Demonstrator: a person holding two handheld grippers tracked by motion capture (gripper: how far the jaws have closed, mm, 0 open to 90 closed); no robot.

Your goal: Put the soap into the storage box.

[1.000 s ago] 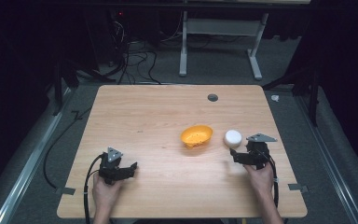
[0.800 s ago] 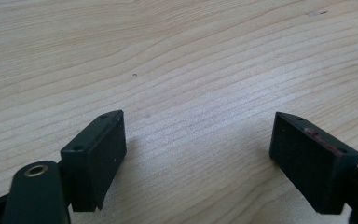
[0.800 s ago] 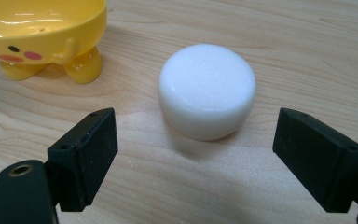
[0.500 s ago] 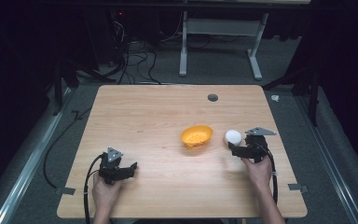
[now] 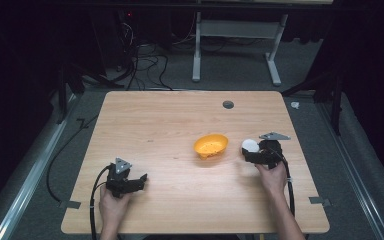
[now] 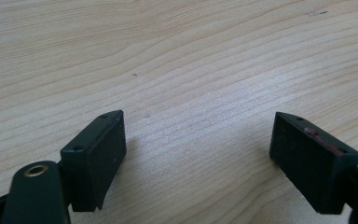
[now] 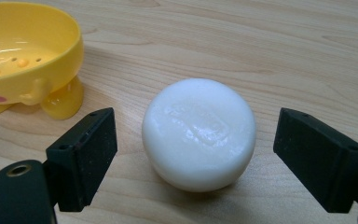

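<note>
Straddling the white soap point(image 7: 198, 133), the right gripper point(image 7: 193, 154) has both jaws spread, clear of it; soap sits on the table point(image 5: 170, 125), just right of the yellow dish point(image 5: 210, 145). Left gripper point(image 6: 200, 154) rests spread, near-left.

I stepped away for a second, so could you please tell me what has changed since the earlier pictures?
The right gripper has moved forward to the white soap, which now sits between its open fingers, not yet gripped. The soap, the yellow dish and the open left gripper stayed where they were.
</note>
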